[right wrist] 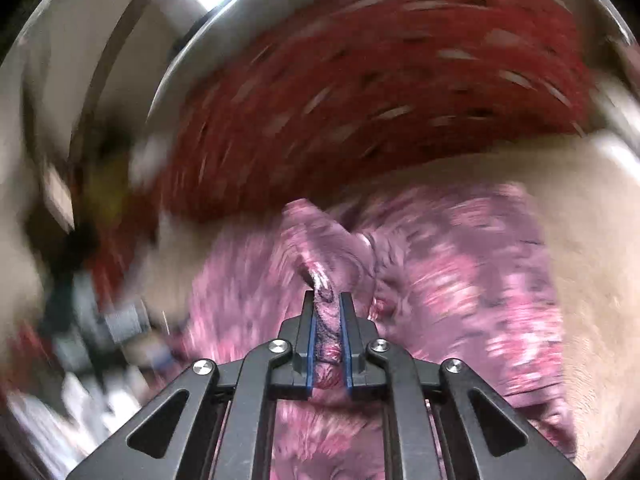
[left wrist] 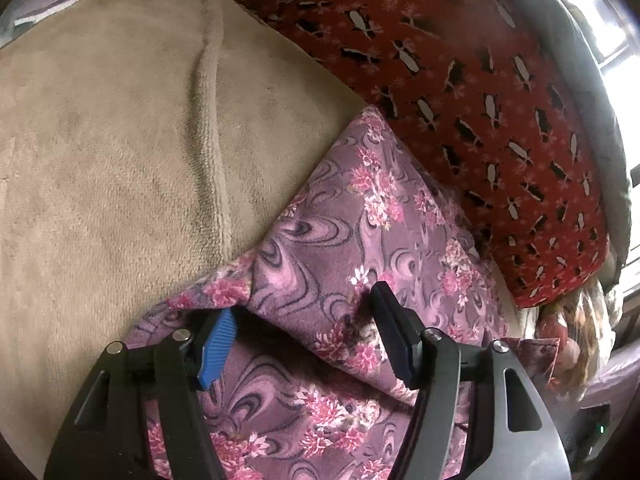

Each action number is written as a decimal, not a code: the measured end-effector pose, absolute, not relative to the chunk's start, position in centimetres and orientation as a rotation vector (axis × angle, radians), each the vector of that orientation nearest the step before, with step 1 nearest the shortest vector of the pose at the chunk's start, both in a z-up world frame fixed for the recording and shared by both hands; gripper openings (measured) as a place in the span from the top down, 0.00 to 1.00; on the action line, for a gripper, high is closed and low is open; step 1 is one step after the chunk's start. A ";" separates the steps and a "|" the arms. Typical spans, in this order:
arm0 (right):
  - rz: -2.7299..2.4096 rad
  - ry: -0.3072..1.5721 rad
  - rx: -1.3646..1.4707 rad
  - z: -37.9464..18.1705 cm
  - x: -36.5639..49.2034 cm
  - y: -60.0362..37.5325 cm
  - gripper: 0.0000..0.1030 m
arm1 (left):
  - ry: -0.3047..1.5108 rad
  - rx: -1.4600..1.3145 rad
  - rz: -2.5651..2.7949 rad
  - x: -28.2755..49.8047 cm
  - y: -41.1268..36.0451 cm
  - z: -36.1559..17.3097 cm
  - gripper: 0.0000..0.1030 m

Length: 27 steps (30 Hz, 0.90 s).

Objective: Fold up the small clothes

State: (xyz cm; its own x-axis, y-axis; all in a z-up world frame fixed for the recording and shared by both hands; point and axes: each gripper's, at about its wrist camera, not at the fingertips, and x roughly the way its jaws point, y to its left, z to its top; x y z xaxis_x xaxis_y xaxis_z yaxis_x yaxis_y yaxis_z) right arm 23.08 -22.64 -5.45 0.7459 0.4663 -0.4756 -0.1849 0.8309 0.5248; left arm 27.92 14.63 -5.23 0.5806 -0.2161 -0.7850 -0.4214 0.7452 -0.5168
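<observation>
A small purple garment with pink flowers (left wrist: 360, 216) lies on a beige plush blanket (left wrist: 120, 140). My left gripper (left wrist: 302, 316) is open, its fingers standing wide apart and resting on the garment near its lower edge. In the right wrist view the picture is blurred by motion. There my right gripper (right wrist: 328, 300) is shut on a bunched fold of the same floral garment (right wrist: 460, 280) and holds it lifted above the rest of the cloth.
A red cushion with a black and white print (left wrist: 460, 80) lies behind the garment; it also shows in the right wrist view (right wrist: 360, 80). Other crumpled clothes (left wrist: 576, 332) sit at the right. A window (left wrist: 616, 32) is at far right.
</observation>
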 end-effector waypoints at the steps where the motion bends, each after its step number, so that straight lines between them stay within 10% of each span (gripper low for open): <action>1: 0.333 0.624 0.560 -5.8 23.4 -25.2 0.91 | 0.967 -0.745 0.137 27.9 14.6 -5.2 0.38; 9: 0.151 0.698 0.809 -10.8 23.9 -33.7 0.88 | 0.963 -0.728 0.148 28.0 14.3 -5.3 0.38; 12: 0.203 0.632 0.880 -10.5 23.9 -33.5 0.53 | 0.956 -0.693 0.160 28.1 13.8 -5.2 0.38; 14: 0.194 0.688 0.811 -10.5 25.3 -31.9 0.50 | 0.948 -0.678 0.160 28.0 13.5 -5.1 0.38; 16: 0.177 0.756 0.708 -10.3 27.0 -30.5 0.50 | 0.937 -0.681 0.156 27.9 13.6 -5.0 0.38; 18: 0.142 0.787 0.541 -9.9 27.8 -28.7 0.90 | 0.912 -0.690 0.148 27.7 13.8 -4.7 0.38; 24: 0.165 0.597 0.497 -6.5 26.2 -28.6 0.90 | 0.931 -0.682 0.168 28.1 14.1 -5.3 0.38; 27: 0.124 0.797 0.485 -10.6 28.1 -29.2 0.89 | 0.938 -0.643 0.172 28.2 13.6 -5.3 0.38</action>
